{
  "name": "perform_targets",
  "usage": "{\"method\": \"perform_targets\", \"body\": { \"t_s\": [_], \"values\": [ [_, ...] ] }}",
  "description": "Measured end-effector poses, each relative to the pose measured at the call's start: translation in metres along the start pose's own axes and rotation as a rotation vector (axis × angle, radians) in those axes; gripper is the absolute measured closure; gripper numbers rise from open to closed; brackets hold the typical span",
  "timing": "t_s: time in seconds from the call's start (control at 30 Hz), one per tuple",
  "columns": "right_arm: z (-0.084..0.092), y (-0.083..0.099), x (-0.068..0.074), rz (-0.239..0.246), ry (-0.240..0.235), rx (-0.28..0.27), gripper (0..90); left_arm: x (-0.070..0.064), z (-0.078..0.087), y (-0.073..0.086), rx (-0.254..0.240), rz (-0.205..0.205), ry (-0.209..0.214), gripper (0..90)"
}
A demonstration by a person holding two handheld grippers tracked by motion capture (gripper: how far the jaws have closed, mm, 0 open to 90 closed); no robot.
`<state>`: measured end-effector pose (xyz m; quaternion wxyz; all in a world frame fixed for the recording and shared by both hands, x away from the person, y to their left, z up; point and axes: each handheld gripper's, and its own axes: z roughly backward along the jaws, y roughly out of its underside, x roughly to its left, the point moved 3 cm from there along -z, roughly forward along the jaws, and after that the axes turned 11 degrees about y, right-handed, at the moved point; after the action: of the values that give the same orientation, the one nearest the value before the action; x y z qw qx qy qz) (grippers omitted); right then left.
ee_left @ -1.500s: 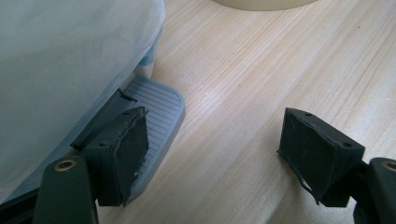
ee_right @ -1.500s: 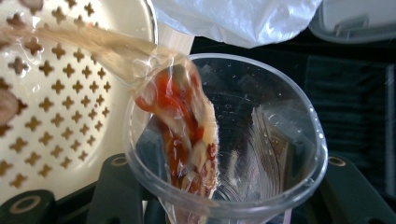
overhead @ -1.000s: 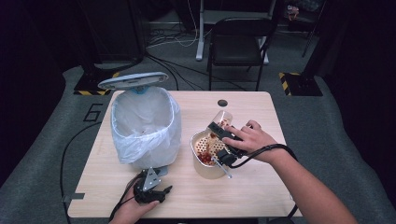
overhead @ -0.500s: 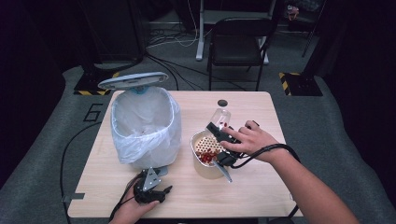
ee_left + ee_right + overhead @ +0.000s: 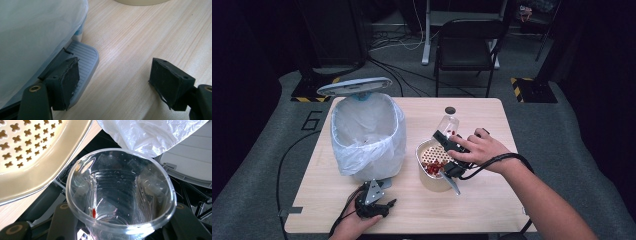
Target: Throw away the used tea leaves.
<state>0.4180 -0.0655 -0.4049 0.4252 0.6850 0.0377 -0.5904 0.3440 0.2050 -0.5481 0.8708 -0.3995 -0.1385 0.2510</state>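
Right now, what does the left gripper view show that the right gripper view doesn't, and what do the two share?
Left gripper view: the open left claw over the wooden table, one of its jaws over the bin's grey foot pedal.

Right gripper view: the right claw shut on a clear plastic cup with one red bit inside, and the bin's lid.

Both: the white bin bag and the cream strainer bowl.
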Motion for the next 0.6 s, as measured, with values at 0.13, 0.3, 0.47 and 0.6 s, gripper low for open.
{"method": "perform_targets", "body": {
  "t_s": [0.13,0.3,0.47,0.6],
  "values": [
    [0.0001,0.0000,-0.0004,0.018,-0.009,-0.003,47.9,0.0001,0.0001,0.0000,0.002,-0.002,0.000,23.5],
    [-0.0001,0.0000,-0.0008,0.013,-0.007,-0.001,47.9,0.0000,0.0000,0.0000,0.000,0.000,0.000,23.5],
    [-0.0003,-0.0004,-0.0013,0.025,-0.004,-0.003,47.9,0.0000,0.0000,0.0000,0.001,0.000,0.000,23.5],
    [-0.0004,0.0003,-0.0027,0.011,-0.003,-0.004,48.0,0.0000,0.0001,0.0000,0.001,0.000,0.000,23.5]
  ]
}}
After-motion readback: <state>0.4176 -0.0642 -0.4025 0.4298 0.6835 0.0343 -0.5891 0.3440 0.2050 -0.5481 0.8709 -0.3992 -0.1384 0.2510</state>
